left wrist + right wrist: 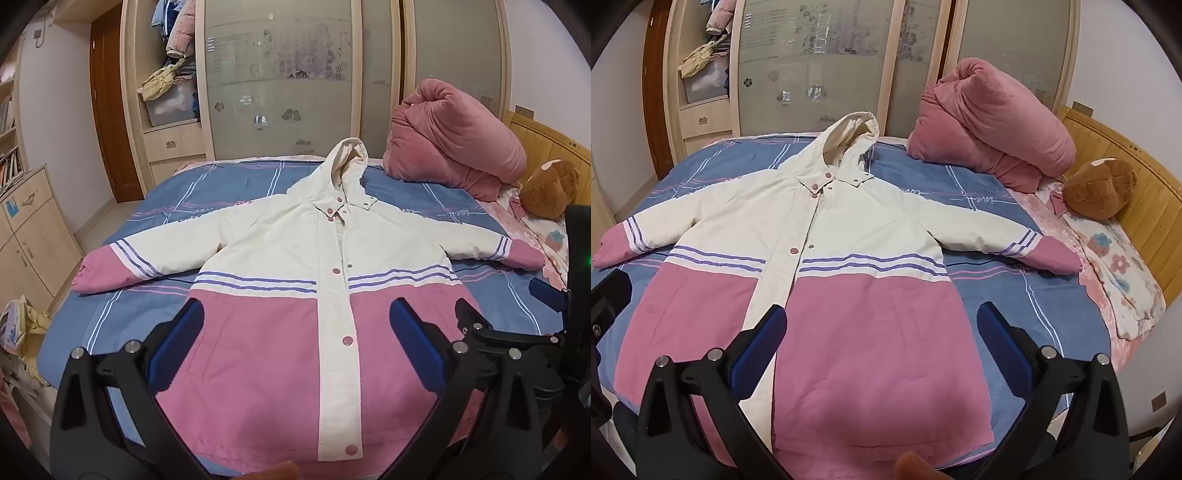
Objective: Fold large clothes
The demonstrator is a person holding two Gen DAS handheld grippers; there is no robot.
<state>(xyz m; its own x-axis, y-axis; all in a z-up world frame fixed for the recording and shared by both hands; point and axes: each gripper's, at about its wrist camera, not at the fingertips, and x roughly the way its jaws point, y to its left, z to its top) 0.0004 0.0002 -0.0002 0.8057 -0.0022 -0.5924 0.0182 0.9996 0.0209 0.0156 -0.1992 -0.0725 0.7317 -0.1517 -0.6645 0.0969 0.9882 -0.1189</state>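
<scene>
A hooded jacket (pixel 280 240) (pixel 849 229), cream above and pink below with purple stripes, lies flat and front up on the bed, snapped shut, both sleeves spread out sideways. My left gripper (pixel 295 317) hovers open above the pink lower half near the hem, nothing between its blue pads. My right gripper (pixel 882 321) is open too, held over the jacket's lower right part, touching nothing. In the left wrist view the right gripper (pixel 517 306) shows at the right edge. A fingertip (pixel 912 465) shows at the bottom edge.
The bed has a blue striped sheet (pixel 221 192). A rolled pink quilt (pixel 450 136) and a brown plush toy (pixel 550 192) sit by the wooden headboard (pixel 1137 177) on the right. A wardrobe (pixel 280 74) stands behind, low cabinets (pixel 29 229) at the left.
</scene>
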